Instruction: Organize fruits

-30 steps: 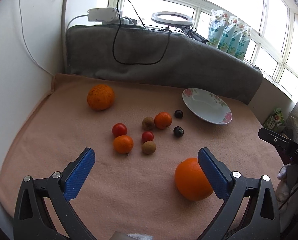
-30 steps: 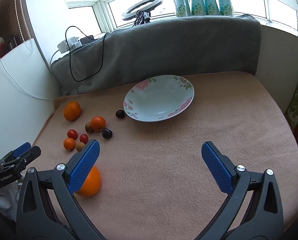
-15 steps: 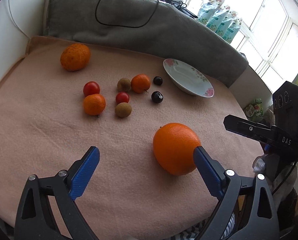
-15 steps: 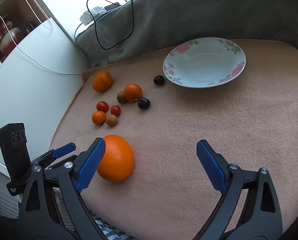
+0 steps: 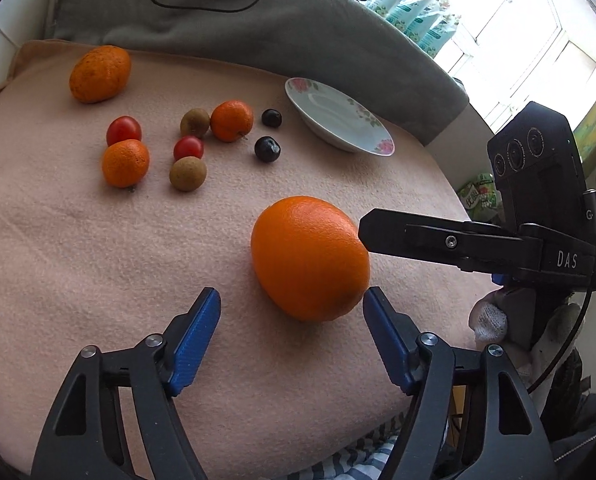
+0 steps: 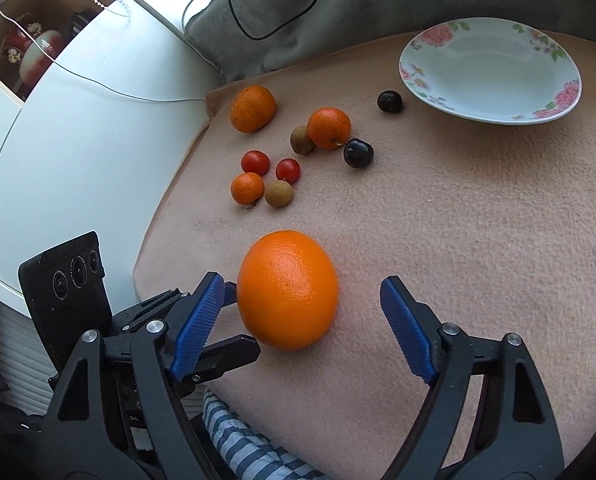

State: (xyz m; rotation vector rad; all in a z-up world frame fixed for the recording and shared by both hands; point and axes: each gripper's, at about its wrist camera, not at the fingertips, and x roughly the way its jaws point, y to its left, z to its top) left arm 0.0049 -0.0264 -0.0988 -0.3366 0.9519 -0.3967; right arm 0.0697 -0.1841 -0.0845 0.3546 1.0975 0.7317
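Observation:
A large orange (image 5: 310,258) lies on the pink blanket near its front edge; it also shows in the right wrist view (image 6: 287,290). My left gripper (image 5: 291,306) is open, its jaws just short of the orange on either side. My right gripper (image 6: 302,304) is open too, closing in on the same orange from the other side. An empty flowered plate (image 5: 340,122) stands at the back right, and shows in the right wrist view (image 6: 490,70). Small fruits lie in a cluster: tangerines (image 5: 125,162), red tomatoes (image 5: 123,130), brown longans (image 5: 187,173), dark plums (image 5: 267,149).
A rough-skinned orange (image 5: 99,73) lies at the back left. A grey blanket (image 5: 233,28) with a black cable bounds the back. A white wall (image 6: 77,128) runs along the left. The right gripper's black body (image 5: 478,248) reaches in from the right.
Both grippers have moved down and in toward the large orange, which now sits between each pair of jaws. The left gripper's jaws have narrowed. The fruit has not moved.

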